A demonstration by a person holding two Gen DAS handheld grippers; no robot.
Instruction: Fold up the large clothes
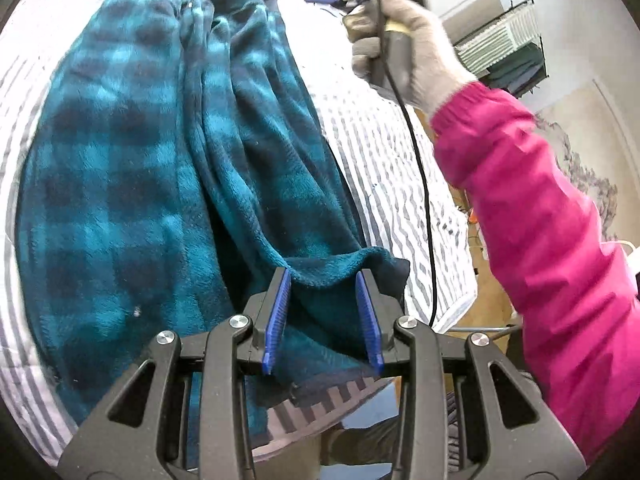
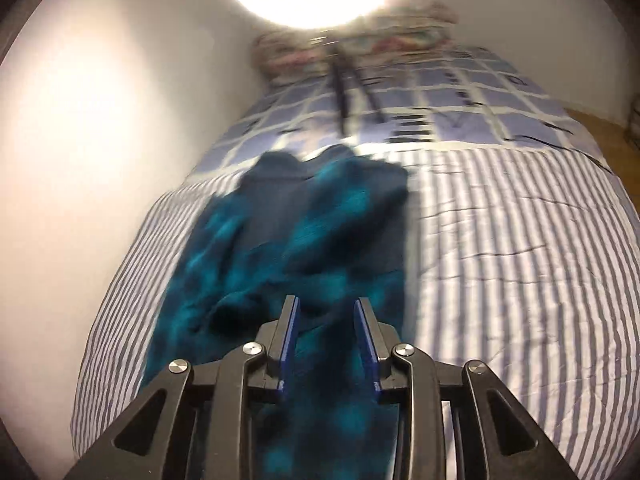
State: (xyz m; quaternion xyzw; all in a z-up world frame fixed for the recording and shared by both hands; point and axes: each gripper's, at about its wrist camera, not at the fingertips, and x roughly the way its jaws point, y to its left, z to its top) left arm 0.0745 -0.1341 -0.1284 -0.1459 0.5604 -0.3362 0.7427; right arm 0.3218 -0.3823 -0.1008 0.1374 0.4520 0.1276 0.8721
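Note:
A teal and dark-blue plaid fleece garment (image 1: pixel 132 152) lies lengthwise on the grey-and-white striped bedcover (image 1: pixel 380 168). In the left wrist view one folded layer runs up to my left gripper (image 1: pixel 323 276). Its blue pads (image 1: pixel 276 312) grip the hem, and a dark corner (image 1: pixel 394 276) sticks out to the right. A gloved hand (image 1: pixel 412 40) on a pink sleeve (image 1: pixel 540 216) holds the right gripper's handle above the bed's far side. In the blurred right wrist view my right gripper (image 2: pixel 327 304) hovers over the garment (image 2: pixel 304 232), jaws apart with nothing pinched.
A blue-and-white checked quilt (image 2: pixel 460 92) covers the far half of the bed, with pillows (image 2: pixel 360 48) and black tripod legs (image 2: pixel 340 92) on it. A white wall (image 2: pixel 100 120) runs along the left. A drying rack (image 1: pixel 504 40) stands beyond the bed. A black cable (image 1: pixel 424 184) hangs from the right handle.

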